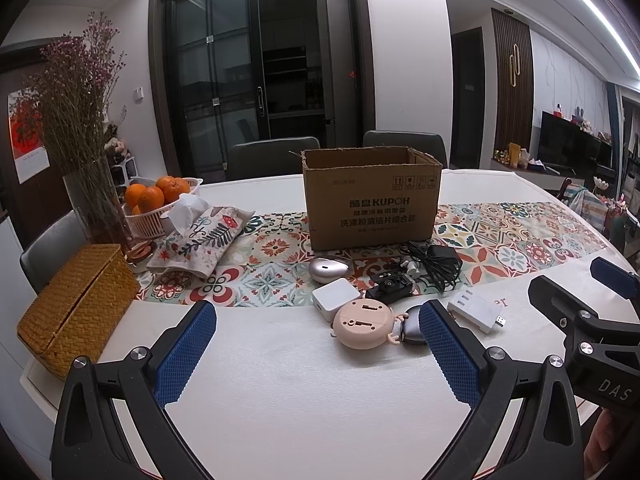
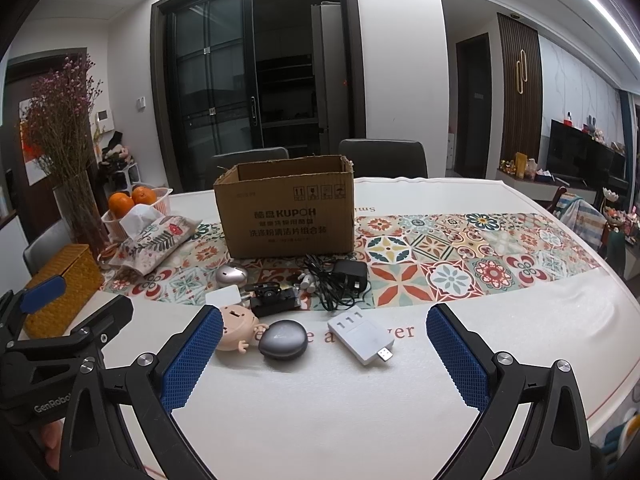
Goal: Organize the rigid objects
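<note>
An open cardboard box (image 1: pixel 372 200) (image 2: pixel 286 210) stands on the patterned runner. In front of it lie small items: a silver pebble-shaped case (image 1: pixel 328 269) (image 2: pixel 232 274), a white cube charger (image 1: pixel 335 298) (image 2: pixel 224 295), a black device (image 1: pixel 390 287) (image 2: pixel 274 300), a black adapter with cable (image 1: pixel 438 262) (image 2: pixel 346 276), a pink round gadget (image 1: pixel 366 323) (image 2: pixel 236 328), a dark grey oval case (image 2: pixel 283 339) and a flat white adapter (image 1: pixel 476 307) (image 2: pixel 362 338). My left gripper (image 1: pixel 316 354) is open, short of the pink gadget. My right gripper (image 2: pixel 325 356) is open, the grey case and white adapter ahead between its fingers.
At the left stand a woven straw box (image 1: pixel 76 310) (image 2: pixel 60 290), a floral tissue cover (image 1: pixel 200 236), a basket of oranges (image 1: pixel 158 204) and a vase of dried flowers (image 1: pixel 86 128). Two chairs (image 1: pixel 274 156) sit behind the table. White tablecloth (image 1: pixel 320 392) lies near me.
</note>
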The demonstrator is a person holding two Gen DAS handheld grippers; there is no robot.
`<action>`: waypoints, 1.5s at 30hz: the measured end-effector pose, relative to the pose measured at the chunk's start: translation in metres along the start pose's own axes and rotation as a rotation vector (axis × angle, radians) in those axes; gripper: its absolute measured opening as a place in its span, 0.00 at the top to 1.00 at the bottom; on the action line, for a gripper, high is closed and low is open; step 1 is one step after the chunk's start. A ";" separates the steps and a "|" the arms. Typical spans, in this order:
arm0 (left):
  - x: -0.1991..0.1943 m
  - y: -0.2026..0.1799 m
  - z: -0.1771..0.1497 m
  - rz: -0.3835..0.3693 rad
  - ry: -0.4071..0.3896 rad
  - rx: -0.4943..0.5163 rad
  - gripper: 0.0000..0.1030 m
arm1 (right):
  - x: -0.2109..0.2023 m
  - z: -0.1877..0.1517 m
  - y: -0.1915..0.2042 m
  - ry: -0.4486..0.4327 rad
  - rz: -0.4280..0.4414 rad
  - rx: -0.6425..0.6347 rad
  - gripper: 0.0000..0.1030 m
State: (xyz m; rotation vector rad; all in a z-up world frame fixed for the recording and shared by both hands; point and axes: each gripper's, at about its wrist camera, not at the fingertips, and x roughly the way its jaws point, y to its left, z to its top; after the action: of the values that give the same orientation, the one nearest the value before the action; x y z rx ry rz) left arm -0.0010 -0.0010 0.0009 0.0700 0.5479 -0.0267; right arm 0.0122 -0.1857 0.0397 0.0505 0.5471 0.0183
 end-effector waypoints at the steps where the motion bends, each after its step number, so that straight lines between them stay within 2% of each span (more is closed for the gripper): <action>1: 0.000 0.000 0.000 -0.001 0.000 0.000 0.00 | 0.000 0.000 0.000 -0.001 0.000 0.001 0.00; 27: 0.007 0.000 -0.003 -0.026 0.024 -0.005 0.00 | 0.000 -0.001 0.002 0.010 0.007 0.002 0.00; 40: 0.034 -0.008 -0.006 -0.055 0.082 0.021 0.00 | 0.025 -0.006 -0.006 0.065 -0.013 -0.002 0.00; 45: 0.053 -0.015 -0.004 -0.063 0.129 0.037 0.00 | 0.042 -0.007 -0.014 0.102 -0.009 0.008 0.00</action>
State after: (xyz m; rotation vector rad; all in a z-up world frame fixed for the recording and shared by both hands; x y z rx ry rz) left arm 0.0415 -0.0157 -0.0314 0.0912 0.6789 -0.0938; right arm 0.0441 -0.1978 0.0109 0.0553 0.6498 0.0095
